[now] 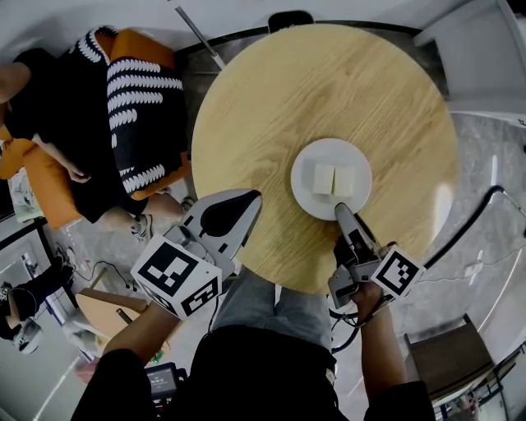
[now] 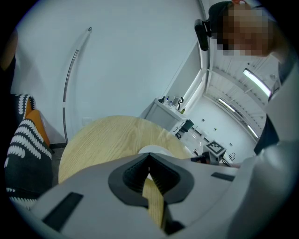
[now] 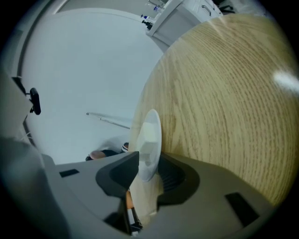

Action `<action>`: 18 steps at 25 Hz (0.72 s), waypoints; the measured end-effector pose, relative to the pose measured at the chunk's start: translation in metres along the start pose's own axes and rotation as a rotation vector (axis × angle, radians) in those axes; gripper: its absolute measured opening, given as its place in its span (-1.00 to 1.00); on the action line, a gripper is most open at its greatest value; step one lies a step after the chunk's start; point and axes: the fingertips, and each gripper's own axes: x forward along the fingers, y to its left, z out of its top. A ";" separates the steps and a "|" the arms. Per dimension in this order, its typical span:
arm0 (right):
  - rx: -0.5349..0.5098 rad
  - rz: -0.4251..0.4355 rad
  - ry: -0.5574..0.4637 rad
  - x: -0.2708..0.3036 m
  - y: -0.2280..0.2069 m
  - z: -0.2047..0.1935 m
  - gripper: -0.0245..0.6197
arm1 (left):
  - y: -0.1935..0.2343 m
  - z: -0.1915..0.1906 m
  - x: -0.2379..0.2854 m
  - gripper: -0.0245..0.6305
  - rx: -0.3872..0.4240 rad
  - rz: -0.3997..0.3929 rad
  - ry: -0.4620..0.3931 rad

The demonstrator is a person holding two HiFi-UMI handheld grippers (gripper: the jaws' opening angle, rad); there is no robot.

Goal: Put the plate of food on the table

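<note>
A white plate (image 1: 306, 196) carrying two pale blocks of food (image 1: 333, 179) rests flat on the round wooden table (image 1: 312, 90), towards its near edge. My right gripper (image 1: 339, 207) reaches the plate's near rim. In the right gripper view the plate (image 3: 150, 135) stands edge-on between the jaws of that gripper (image 3: 148, 159), and a gap shows beside the right pad, so they are open around the rim. My left gripper (image 1: 253, 197) hovers over the table's near left edge, its tips (image 2: 148, 164) together and empty. The plate (image 2: 152, 150) lies just beyond them.
A person in a black-and-white striped top (image 1: 123, 107) sits on an orange seat left of the table. A dark chair back (image 1: 289, 18) stands at the table's far edge. A brown stool (image 1: 448, 358) is at bottom right. A cable (image 1: 485, 205) runs along the floor on the right.
</note>
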 end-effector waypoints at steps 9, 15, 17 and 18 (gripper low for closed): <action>-0.365 -0.115 0.223 -0.001 -0.009 -0.017 -0.53 | 0.002 0.003 -0.001 -0.91 0.005 -0.006 0.000; -0.553 -0.188 0.333 -0.006 -0.014 -0.024 -0.49 | 0.004 0.004 -0.009 -0.91 0.021 -0.010 -0.007; -0.626 -0.213 0.369 -0.010 -0.015 -0.028 -0.45 | 0.002 0.004 -0.013 -0.91 0.024 -0.012 -0.012; -0.660 -0.223 0.388 -0.011 -0.015 -0.030 -0.43 | 0.001 0.004 -0.014 -0.91 0.026 -0.014 -0.015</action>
